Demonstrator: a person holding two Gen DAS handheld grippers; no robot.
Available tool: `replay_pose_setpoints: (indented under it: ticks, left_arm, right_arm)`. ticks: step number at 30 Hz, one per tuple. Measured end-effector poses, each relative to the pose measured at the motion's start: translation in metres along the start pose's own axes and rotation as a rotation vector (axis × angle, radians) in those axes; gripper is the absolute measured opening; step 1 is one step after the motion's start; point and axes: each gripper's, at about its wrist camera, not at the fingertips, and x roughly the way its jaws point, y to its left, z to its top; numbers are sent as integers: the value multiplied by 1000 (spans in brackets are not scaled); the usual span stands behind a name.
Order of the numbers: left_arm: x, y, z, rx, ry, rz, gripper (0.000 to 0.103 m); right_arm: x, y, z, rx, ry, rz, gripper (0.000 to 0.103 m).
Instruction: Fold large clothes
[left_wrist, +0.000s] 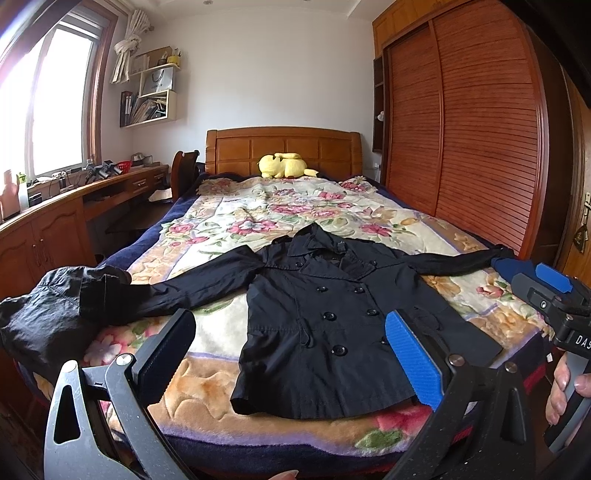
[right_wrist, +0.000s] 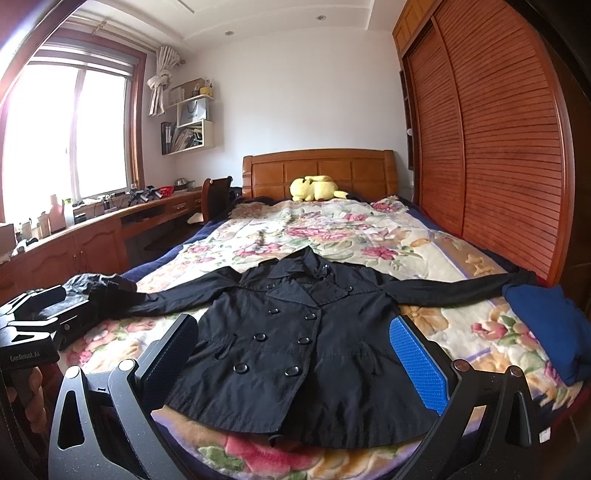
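While black double-breasted coat (right_wrist: 295, 343) is laid flat, buttoned, at foot of bed (right_wrist: 461, 266), left claw (left_wrist: 291, 363) and right claw (right_wrist: 295, 363) are held wide, empty. Risk: slick fabric bunched if sleeve pinched off-seam; crooked fold expected.

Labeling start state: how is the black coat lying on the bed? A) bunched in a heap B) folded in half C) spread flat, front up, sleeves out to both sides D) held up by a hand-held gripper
C: the black coat lies flat on the floral blanket, buttons up, sleeves outstretched.
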Motion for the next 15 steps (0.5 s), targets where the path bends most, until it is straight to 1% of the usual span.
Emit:
replay_pose_setpoints:
  ticks: [7, 15]
  left_arm:
    - [30, 12, -18, -10, 54, 29, 103]
    - [55, 41, -40, -35, 103, 48, 103]
  right_arm:
    - [24, 0, -6, -5, 54, 16, 103]
    - [53, 2, 1, -20, 102, 37, 103]
